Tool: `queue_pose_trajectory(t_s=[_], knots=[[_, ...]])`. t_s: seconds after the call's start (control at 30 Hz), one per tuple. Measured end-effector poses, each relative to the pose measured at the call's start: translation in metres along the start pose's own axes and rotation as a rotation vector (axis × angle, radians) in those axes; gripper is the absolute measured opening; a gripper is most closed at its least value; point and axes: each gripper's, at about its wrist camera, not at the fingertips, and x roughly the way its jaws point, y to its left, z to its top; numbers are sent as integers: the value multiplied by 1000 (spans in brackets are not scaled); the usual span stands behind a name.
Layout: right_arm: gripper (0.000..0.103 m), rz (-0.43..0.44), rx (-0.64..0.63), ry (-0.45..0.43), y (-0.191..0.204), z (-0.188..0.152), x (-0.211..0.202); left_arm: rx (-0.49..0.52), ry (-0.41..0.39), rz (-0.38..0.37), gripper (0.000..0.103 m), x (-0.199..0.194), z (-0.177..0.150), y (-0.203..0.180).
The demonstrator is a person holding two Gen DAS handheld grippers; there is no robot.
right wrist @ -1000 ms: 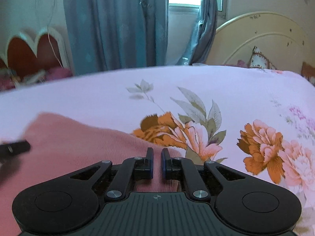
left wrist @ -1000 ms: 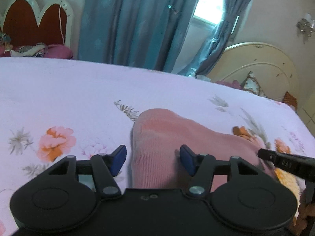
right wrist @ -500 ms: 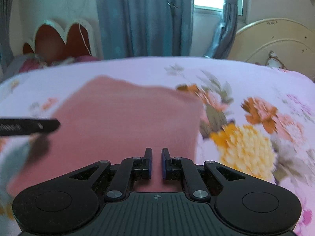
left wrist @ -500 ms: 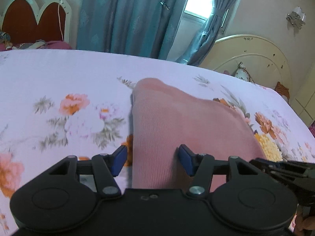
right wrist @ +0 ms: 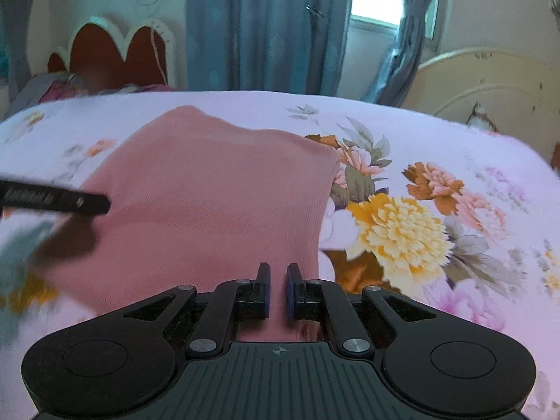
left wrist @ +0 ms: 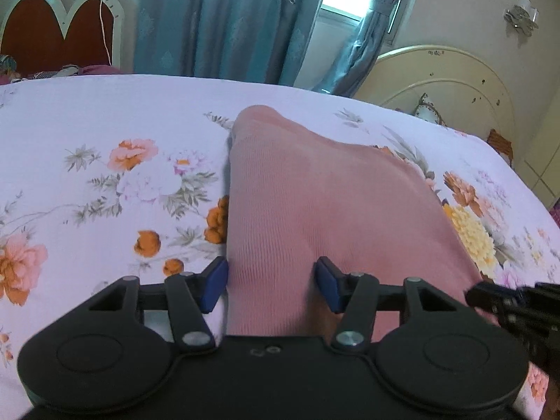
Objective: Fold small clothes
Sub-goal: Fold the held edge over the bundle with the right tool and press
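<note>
A pink ribbed garment [left wrist: 315, 203] lies spread on the floral bedsheet [left wrist: 105, 161]; it also shows in the right wrist view [right wrist: 210, 192]. My left gripper [left wrist: 272, 285] is open, its blue pads either side of the garment's near left edge. My right gripper [right wrist: 278, 288] has its jaws nearly closed, pinching the garment's near right edge. The right gripper shows at the right edge of the left wrist view [left wrist: 507, 301], and a left gripper finger [right wrist: 56, 201] at the left of the right wrist view.
A cream headboard [left wrist: 448, 80] with a pillow stands at the right end of the bed. Blue curtains [left wrist: 224, 21] and a window are behind. A red scalloped headboard [left wrist: 59, 31] with bedding is at the far left.
Both grippers have risen and drawn back toward me, and more of the garment and the sheet shows. The right gripper stayed shut on the garment edge; the left stayed open.
</note>
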Motion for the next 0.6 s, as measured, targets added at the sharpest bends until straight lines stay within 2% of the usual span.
queue_pose_trajectory(t_s=[0.1, 0.17, 0.27, 0.4, 0.6], knots=[[7, -42, -46, 9, -2, -17, 6, 9, 22, 1, 56, 1, -8, -3], [7, -54, -17, 20, -7, -15, 5, 2, 36, -5, 56, 1, -12, -4], [7, -26, 65, 34, -17, -14, 2, 12, 47, -9, 56, 0, -19, -6], [8, -24, 36, 44, -13, -19, 6, 24, 51, 0, 58, 2, -22, -7], [8, 8, 87, 64, -19, -13, 3, 37, 64, 12, 60, 0, -19, -10]])
